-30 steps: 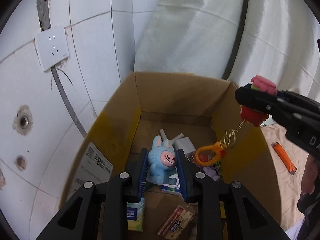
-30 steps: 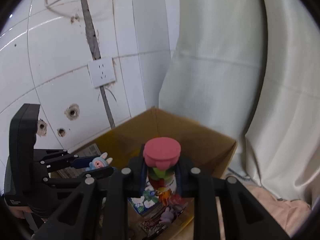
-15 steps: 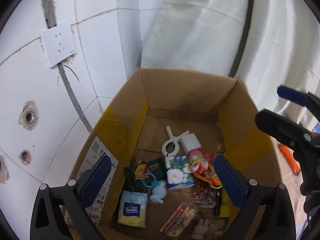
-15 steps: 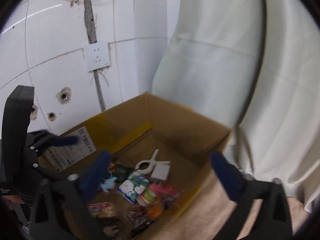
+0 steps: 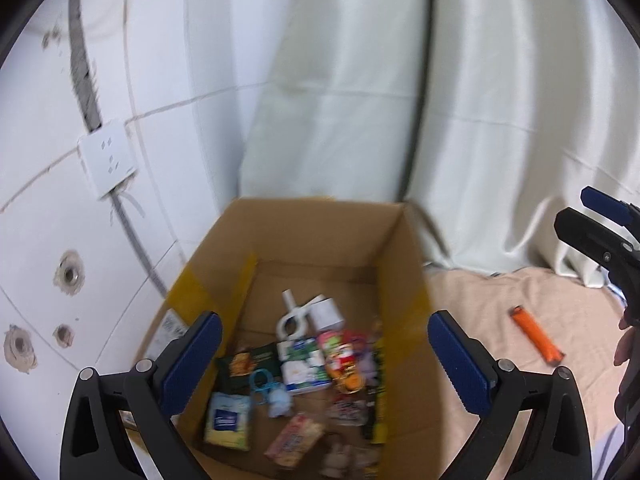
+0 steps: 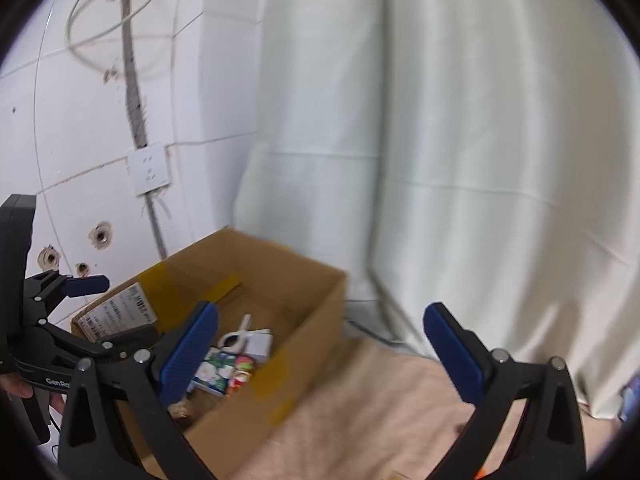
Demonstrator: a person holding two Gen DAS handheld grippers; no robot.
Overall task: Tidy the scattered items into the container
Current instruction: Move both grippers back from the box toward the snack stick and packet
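An open cardboard box (image 5: pixel 324 232) stands against the tiled wall and also shows in the right wrist view (image 6: pixel 316 320). Inside lie several small items: a blue bunny figure (image 5: pixel 278 398), a red-and-pink keychain toy (image 5: pixel 344 356), tissue packs (image 5: pixel 228 420), a white clip (image 5: pixel 294 314) and snack packets. My left gripper (image 5: pixel 326 364) is open and empty above the box. My right gripper (image 6: pixel 320 352) is open and empty above the box's right edge. An orange lighter (image 5: pixel 536 334) lies on the beige cloth to the right of the box.
A white tiled wall with a socket (image 5: pixel 106 162) and holes is on the left. A pale curtain (image 5: pixel 400 100) hangs behind the box. Beige cloth (image 5: pixel 500 380) covers the floor at the right. The other gripper shows at each view's edge (image 6: pixel 44 320).
Both grippers opened and let go: the blue bunny and the red keychain toy dropped into the box. Both grippers then pulled up and back from the box.
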